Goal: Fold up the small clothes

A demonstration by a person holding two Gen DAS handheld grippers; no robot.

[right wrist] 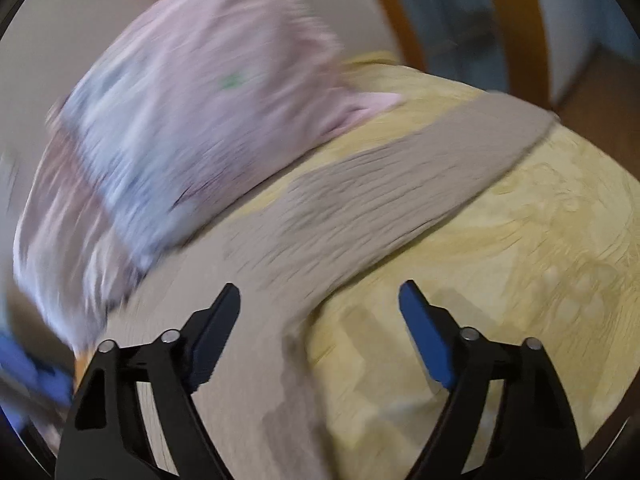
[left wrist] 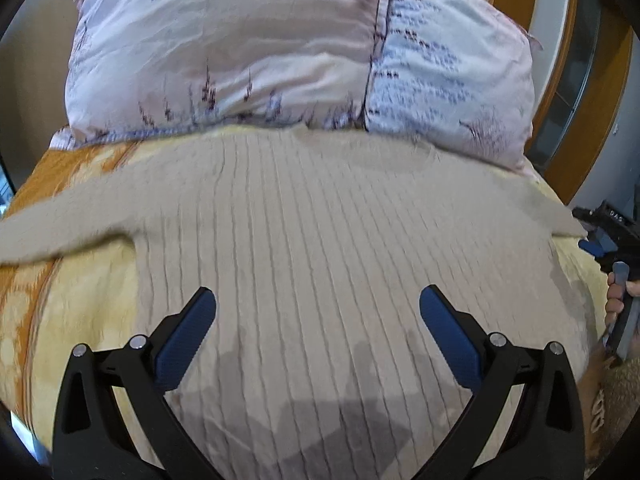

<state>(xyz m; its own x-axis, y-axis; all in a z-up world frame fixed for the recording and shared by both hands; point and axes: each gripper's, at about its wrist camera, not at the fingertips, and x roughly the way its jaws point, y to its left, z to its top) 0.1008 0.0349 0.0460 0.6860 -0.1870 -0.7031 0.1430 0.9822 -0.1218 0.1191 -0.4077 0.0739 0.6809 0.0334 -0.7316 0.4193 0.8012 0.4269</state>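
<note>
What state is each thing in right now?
Beige ribbed knit sweater: spread flat, unfolded, sleeves out to both sides.
Pink and pale blue floral pillow: lying beyond the sweater's far edge.
Yellow and orange patterned bedspread: under the sweater.
Left gripper: open, holding nothing.
Right gripper: open, holding nothing.

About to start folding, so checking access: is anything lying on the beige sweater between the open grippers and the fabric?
Nothing visible does. The beige sweater lies spread flat on the yellow bedspread, bare beneath the left gripper and right gripper. The pillow only borders its far edge.
</note>
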